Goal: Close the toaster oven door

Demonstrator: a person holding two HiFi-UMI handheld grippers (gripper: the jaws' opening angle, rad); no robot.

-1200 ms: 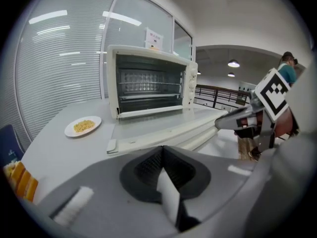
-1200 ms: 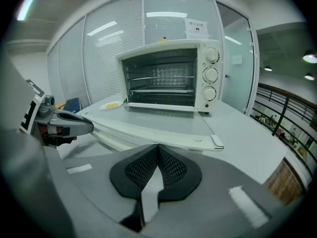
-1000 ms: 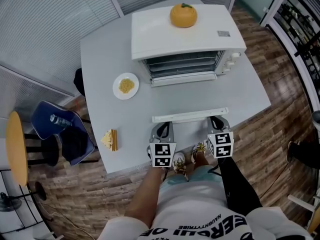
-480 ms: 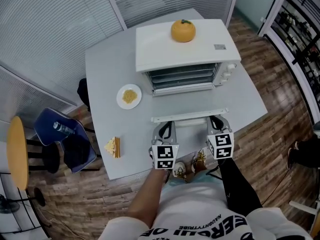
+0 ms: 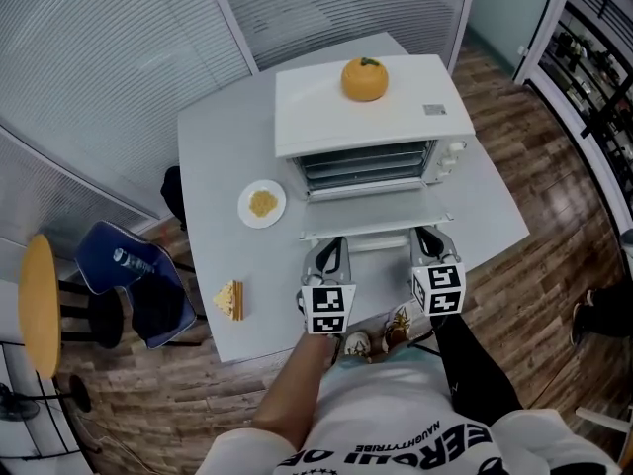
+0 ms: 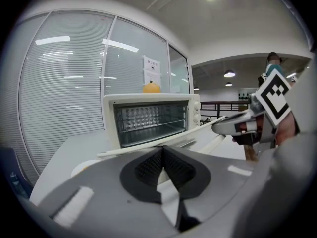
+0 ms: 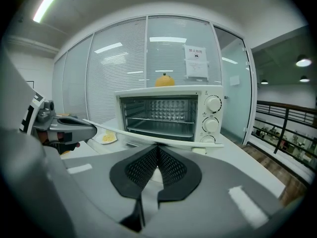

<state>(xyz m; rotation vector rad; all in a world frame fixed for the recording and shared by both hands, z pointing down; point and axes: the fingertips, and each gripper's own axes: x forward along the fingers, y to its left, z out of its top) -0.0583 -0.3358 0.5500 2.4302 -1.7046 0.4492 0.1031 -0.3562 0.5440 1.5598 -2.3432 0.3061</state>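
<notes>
Higher now, flat white door point(image 5: 376, 233) touches left gripper point(image 5: 331, 242), right gripper point(image 5: 425, 233), jaws pressed together.

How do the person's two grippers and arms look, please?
The left gripper and the right gripper are grey, each with a white cube bearing black square markers. Their tongs have black ribbed pads. The right arm wears a black sleeve; the left arm has none.

The toaster oven point(image 5: 326, 112) is white, the fruit point(image 5: 364, 79) orange, the table point(image 5: 223, 166) grey.
</notes>
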